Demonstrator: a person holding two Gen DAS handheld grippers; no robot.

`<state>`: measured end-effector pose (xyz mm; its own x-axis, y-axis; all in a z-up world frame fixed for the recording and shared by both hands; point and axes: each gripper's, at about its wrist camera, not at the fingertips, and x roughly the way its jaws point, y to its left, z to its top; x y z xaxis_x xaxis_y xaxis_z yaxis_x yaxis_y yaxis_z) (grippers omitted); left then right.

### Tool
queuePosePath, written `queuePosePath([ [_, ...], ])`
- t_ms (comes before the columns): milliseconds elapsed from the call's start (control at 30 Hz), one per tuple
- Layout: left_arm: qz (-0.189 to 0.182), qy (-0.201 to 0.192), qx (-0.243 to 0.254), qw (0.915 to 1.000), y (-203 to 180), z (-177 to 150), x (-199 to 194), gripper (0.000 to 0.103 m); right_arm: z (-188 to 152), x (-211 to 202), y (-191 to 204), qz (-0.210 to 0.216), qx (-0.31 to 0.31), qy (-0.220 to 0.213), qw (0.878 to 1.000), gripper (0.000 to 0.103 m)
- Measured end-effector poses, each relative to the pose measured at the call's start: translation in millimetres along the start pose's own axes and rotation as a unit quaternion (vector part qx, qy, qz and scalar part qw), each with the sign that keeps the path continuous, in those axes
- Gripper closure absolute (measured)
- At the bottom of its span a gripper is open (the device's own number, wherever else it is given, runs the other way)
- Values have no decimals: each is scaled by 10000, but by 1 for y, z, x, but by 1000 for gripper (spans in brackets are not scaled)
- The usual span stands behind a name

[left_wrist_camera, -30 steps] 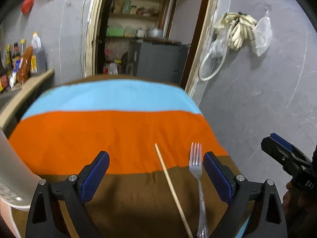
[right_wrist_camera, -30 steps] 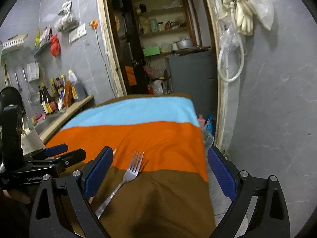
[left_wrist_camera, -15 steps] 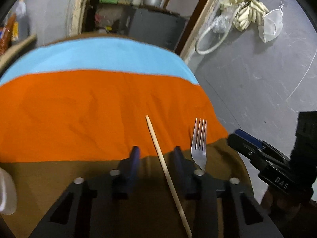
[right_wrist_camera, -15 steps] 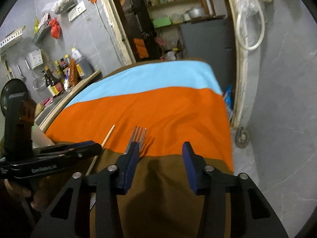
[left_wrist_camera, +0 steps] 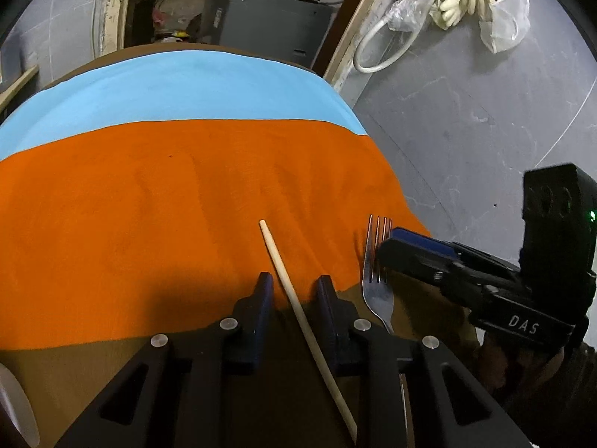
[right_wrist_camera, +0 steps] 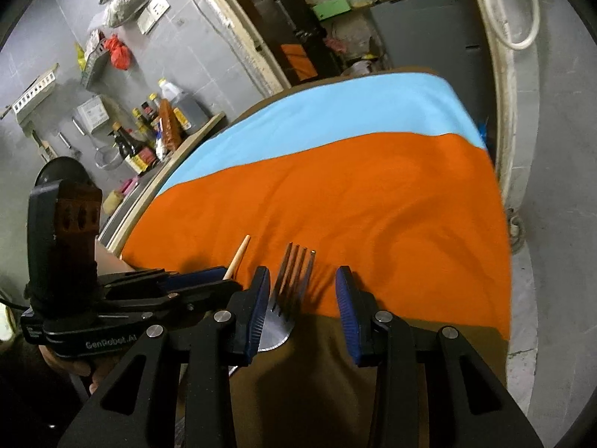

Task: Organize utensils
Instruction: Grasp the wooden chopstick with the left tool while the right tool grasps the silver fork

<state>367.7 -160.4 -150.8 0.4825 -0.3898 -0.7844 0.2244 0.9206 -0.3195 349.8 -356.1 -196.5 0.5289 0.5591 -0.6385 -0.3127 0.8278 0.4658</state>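
A wooden chopstick (left_wrist_camera: pixel 294 298) and a metal fork (left_wrist_camera: pixel 377 280) lie side by side on a striped blue, orange and brown tablecloth (left_wrist_camera: pixel 168 194). My left gripper (left_wrist_camera: pixel 294 293) is low over the cloth, its jaws narrowed around the chopstick with a small gap on each side. My right gripper (right_wrist_camera: pixel 302 298) is partly open over the fork (right_wrist_camera: pixel 289 283), whose head lies beside the left finger. The chopstick tip (right_wrist_camera: pixel 238 254) shows left of it.
A white object (left_wrist_camera: pixel 15 407) sits at the cloth's near left corner. A side counter with bottles (right_wrist_camera: pixel 149 130) stands to the left. The cloth's right edge (right_wrist_camera: pixel 500 231) drops to a grey floor. A doorway with shelves is behind the table.
Both grippers have dropped toward the cloth and narrowed from wide open. The left now straddles the chopstick; the right has come down over the fork head.
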Motion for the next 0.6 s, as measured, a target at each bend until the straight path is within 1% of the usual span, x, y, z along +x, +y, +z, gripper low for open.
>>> queuePosePath([
  [67, 6, -38, 11, 10000, 0, -1, -1, 80, 1, 6, 1, 49, 20, 89, 9999, 80],
  [133, 34, -56, 50, 10000, -2, -2, -1, 81, 1, 8, 0, 118, 58, 126, 9998, 82],
  [167, 40, -57, 58, 10000, -2, -2, 0, 81, 1, 8, 0, 150, 65, 131, 9998, 86],
  [233, 63, -54, 72, 9999, -2, -2, 0, 82, 1, 10, 1, 158, 48, 149, 9998, 89],
  [267, 73, -50, 70, 9999, -1, -2, 0, 85, 0, 10, 3, 157, 24, 136, 9998, 92],
  [300, 78, -39, 60, 9999, 0, -1, 0, 90, 0, 9, 5, 139, -12, 109, 9998, 94],
  [367, 26, -18, -17, 10000, 2, 0, -1, 92, 1, 4, 8, 92, -86, 57, 9999, 97],
  [500, -47, 60, -189, 9998, 7, 0, -4, 97, 2, -12, 17, -126, -207, 15, 9997, 98],
  [600, -42, 5, -315, 9995, 8, -4, -14, 98, 2, -28, 28, -316, -282, -96, 9991, 99],
])
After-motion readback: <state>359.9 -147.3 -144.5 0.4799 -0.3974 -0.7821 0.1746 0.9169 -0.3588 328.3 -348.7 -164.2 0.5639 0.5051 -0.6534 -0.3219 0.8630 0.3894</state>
